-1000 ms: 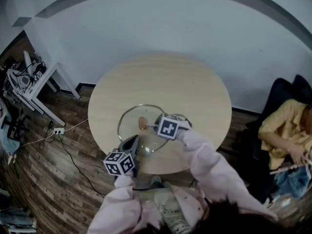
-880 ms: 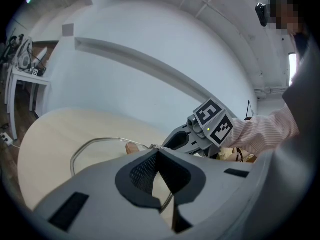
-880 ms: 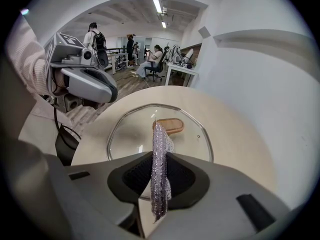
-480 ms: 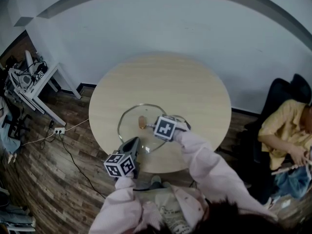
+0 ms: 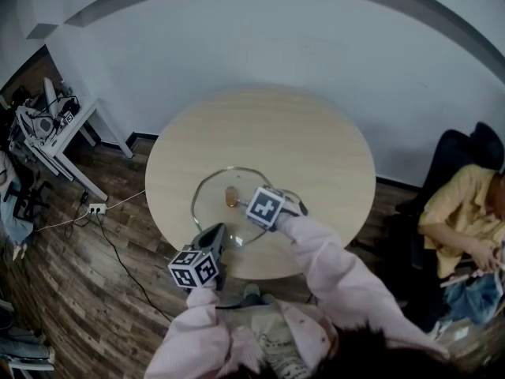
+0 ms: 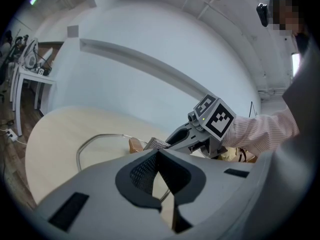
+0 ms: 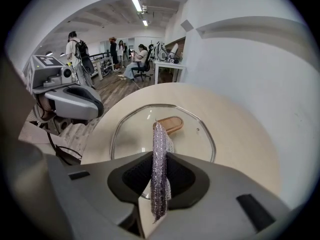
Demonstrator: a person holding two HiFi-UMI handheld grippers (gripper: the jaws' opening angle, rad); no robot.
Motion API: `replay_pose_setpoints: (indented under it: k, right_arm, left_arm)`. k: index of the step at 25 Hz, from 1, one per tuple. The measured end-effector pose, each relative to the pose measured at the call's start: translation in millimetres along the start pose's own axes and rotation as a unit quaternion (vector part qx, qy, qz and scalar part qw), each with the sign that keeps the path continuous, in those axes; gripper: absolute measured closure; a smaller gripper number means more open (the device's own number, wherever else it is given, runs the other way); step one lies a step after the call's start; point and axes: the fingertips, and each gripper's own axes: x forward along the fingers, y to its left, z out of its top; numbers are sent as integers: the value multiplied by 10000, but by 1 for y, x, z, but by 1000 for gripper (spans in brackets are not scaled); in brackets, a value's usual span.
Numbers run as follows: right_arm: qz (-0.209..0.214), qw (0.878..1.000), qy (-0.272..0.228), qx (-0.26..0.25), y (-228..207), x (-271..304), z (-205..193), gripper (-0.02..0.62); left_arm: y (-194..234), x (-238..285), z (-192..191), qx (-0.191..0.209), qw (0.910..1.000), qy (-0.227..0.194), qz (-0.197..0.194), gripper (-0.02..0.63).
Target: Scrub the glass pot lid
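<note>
Silvery scouring cloth [image 7: 159,151], pinched in the right gripper [image 7: 159,159], has slid slightly left across the glass pot lid [image 7: 192,134] on the near side of the round table [image 5: 300,140], while the left gripper [image 6: 157,154] stays clamped on the lid's near rim, so scrubbing looks under way.

The clear glass lid [image 7: 192,134] has a tan knob [image 7: 170,125]; the scrubber [image 7: 159,164] glitters silver-purple; the table [image 7: 245,139] is pale beige.

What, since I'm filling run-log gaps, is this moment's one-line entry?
left gripper: shut on glass pot lid rim | right gripper: shut on scrub cloth, over lid by wooden knob | lid: flat on table
</note>
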Motion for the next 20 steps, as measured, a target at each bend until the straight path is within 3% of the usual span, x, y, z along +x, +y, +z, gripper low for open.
replay_pose_setpoints:
  k: [9, 20]
  right_arm:
    - [-41, 9985, -109, 532, 3, -6, -3, 518]
    - [-53, 9958, -445, 804, 6, -6, 2, 518]
  left_arm:
    - [-5, -5, -1, -16, 10000, -7, 66, 606]
    - [-4, -8, -8, -7, 9998, -40, 175, 606]
